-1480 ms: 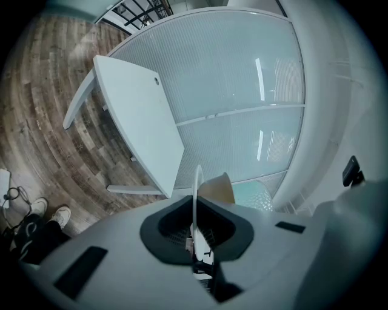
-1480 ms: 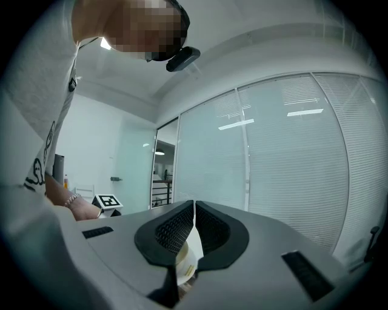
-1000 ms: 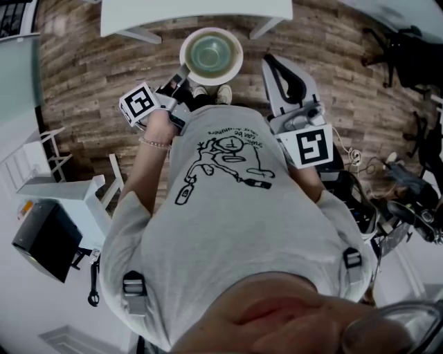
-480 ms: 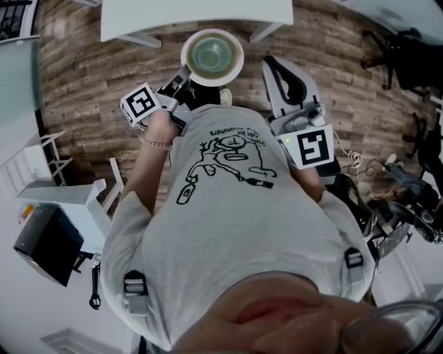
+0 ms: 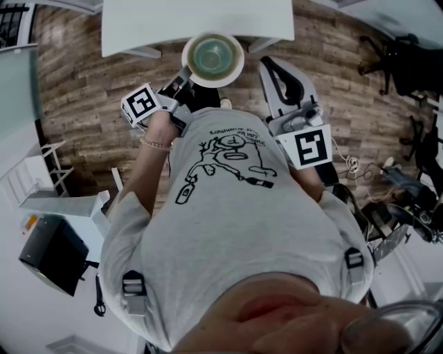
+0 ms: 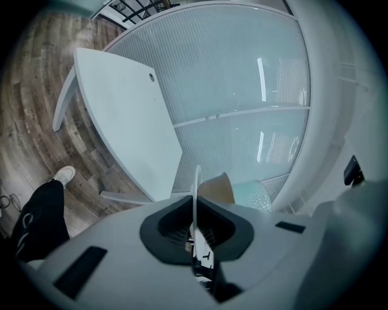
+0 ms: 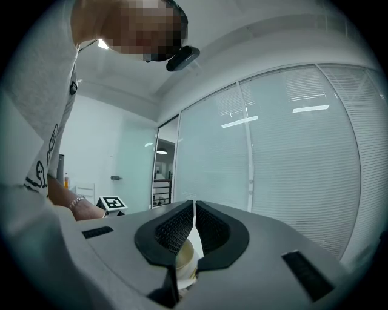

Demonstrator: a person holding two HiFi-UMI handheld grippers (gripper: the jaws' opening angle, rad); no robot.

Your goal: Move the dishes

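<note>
Left gripper view: left gripper (image 6: pixel 195 212) clamped on plate (image 6: pixel 195 181) rim, seen edge-on. Head view, top-down: I see bowl (image 5: pixel 211 55) seated on plate. Right gripper (image 7: pixel 193 221) jaws together.

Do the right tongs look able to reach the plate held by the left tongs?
Probably yes: the plate hangs close beside the right tongs, with nothing between them, but they are shut.

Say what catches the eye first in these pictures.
A white plate carrying a greenish bowl stands out. The left gripper pinches it by the rim and holds it above the wood floor, by the edge of a white table. To its right, the right gripper is raised with its jaws together.
</note>
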